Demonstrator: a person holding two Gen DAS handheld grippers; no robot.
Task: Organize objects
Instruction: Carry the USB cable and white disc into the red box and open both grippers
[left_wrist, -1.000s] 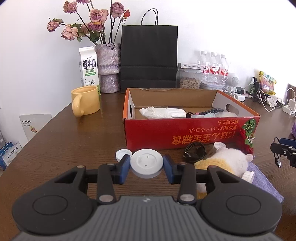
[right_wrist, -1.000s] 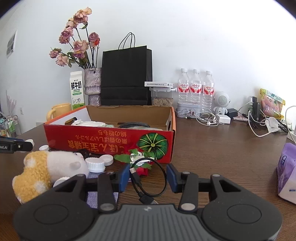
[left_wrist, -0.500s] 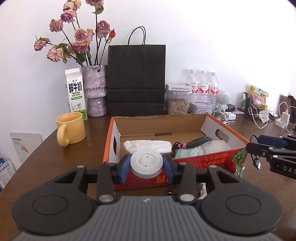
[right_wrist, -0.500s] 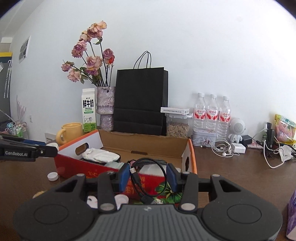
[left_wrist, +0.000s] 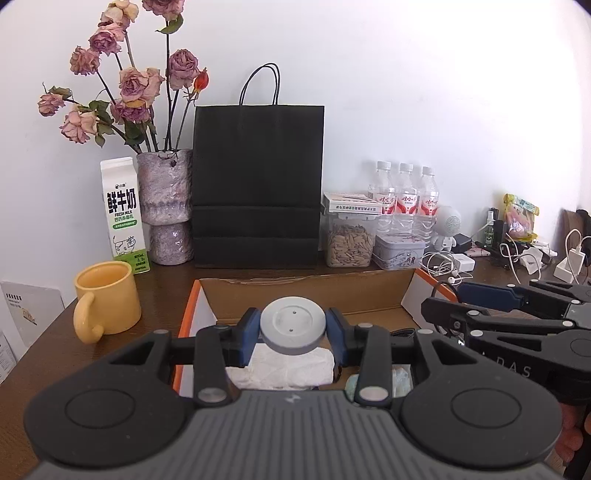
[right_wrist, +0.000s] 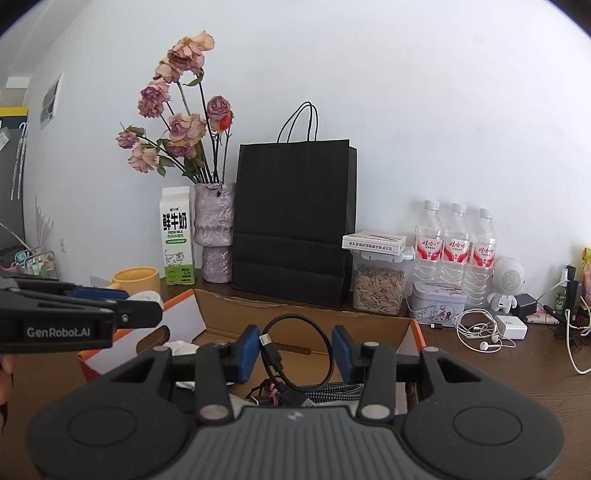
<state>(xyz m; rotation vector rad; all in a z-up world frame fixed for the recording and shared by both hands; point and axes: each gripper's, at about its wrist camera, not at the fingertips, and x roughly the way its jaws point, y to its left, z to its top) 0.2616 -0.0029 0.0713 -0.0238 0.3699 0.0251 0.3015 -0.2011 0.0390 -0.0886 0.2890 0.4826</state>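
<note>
White wall and a cluttered wooden bench (left_wrist: 48, 369) frame the scene; at the centre of the left wrist view, the left gripper (left_wrist: 292, 338) has its blue fingers (left_wrist: 248, 339) clamped on the rim of a round grey plastic cap (left_wrist: 292, 325), held above the open cardboard box (left_wrist: 310, 291); the cap looks light, rigid and smooth, so a hold across its full width, as here, seems the safest, since a shallower bite could let it squirt out. In the right wrist view the right gripper (right_wrist: 294, 350) holds a coiled black USB cable (right_wrist: 295, 347) between its fingers (right_wrist: 341, 350), the loop standing upright over the box (right_wrist: 295, 321) and its plug hanging at the left side; the cable appears light and springy, likely to uncoil or snag when released, so it is best taken across the bundled loop. Below lie a white tissue pack (left_wrist: 280, 369) and a braided cord (right_wrist: 332, 389); beyond stand a yellow mug (left_wrist: 107, 295), milk carton (left_wrist: 123, 214), vase of dried roses (left_wrist: 164, 206) and black paper bag (left_wrist: 258, 184).
</note>
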